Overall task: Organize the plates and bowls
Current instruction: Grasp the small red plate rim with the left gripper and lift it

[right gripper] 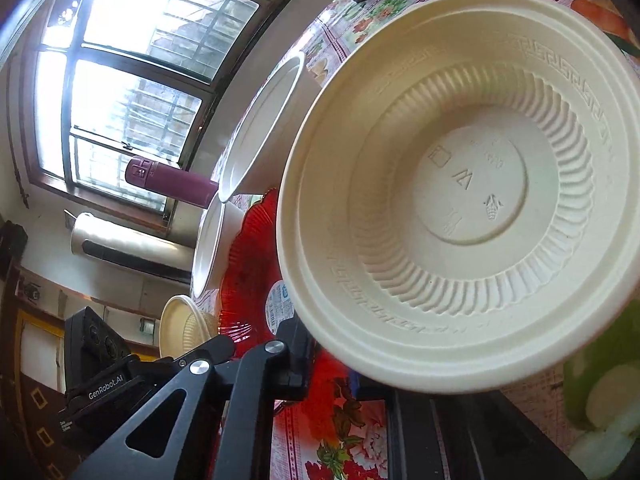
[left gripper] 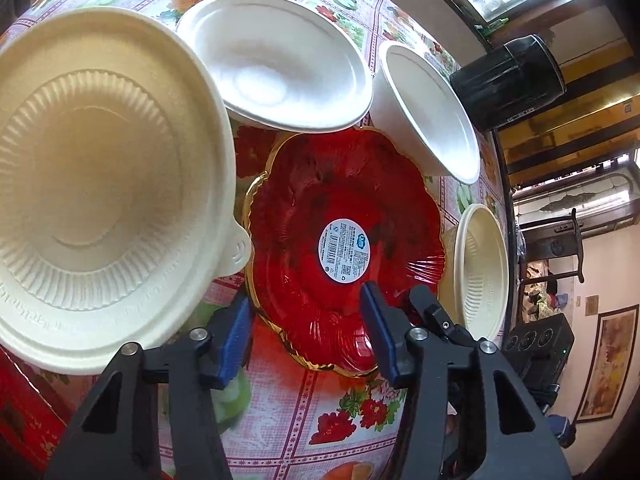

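Flowered oilcloth covers the counter (left gripper: 288,412), pink checks with red blooms and fruit.

Nearest in the left wrist view is the left claw (left gripper: 306,296). Its blue pads (left gripper: 236,336) are spread apart, one on either side of the near, gold-edged rim of a red plate (left gripper: 340,200). Neither pad clearly presses on the plate. The plate lies flat on the cloth with a round white label (left gripper: 346,250) near its middle.

Just right of that, the right claw (left gripper: 430,304) is pressed together on the near rim of a ribbed cream bowl (left gripper: 480,272), which sits at the plate's right edge. In the right wrist view this bowl fills most of the picture, and its rim covers the fingertips, so the pinch itself is hidden there.

Left of the plate is a second cream bowl (left gripper: 100,184), ribbed too, with a small tab on its rim pointing towards the plate. Whether the two touch I cannot tell.

Beyond the plate stand two white bowls. The wide one (left gripper: 280,60) overlaps the plate's far rim in the picture, and the deeper one (left gripper: 432,108) is to its right.

Farther off is a black canister (left gripper: 508,80) at the counter's far right edge. A purple flask (right gripper: 172,182) shows past the white bowls in the right wrist view. Behind it all is a bright barred window (right gripper: 140,60).
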`<move>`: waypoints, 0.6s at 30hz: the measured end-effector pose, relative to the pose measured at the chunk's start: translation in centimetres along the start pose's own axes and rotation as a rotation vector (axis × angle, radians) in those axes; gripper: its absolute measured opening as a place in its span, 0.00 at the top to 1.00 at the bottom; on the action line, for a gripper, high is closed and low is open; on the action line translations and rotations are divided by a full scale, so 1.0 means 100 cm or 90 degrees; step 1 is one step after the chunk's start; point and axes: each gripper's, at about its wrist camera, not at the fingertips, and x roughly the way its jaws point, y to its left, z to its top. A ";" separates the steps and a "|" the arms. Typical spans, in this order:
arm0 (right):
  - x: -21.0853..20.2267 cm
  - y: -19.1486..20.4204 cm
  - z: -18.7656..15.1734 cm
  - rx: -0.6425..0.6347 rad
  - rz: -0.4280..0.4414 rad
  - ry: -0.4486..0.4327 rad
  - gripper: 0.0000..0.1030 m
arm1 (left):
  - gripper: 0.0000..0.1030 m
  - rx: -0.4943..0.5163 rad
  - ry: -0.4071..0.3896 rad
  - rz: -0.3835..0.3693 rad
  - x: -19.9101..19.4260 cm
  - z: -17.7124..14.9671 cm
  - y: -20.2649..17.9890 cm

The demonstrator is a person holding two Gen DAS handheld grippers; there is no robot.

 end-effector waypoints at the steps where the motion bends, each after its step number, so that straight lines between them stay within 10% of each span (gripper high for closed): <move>1: -0.001 0.000 0.000 -0.002 -0.003 -0.004 0.88 | 0.62 0.001 -0.003 0.008 0.001 -0.001 0.000; 9: -0.004 0.000 -0.002 -0.013 -0.017 -0.014 0.90 | 0.88 0.001 -0.007 0.042 0.005 -0.004 0.003; 18: -0.004 0.000 -0.004 -0.017 -0.006 0.004 0.90 | 0.87 -0.004 -0.002 0.064 -0.003 -0.020 0.009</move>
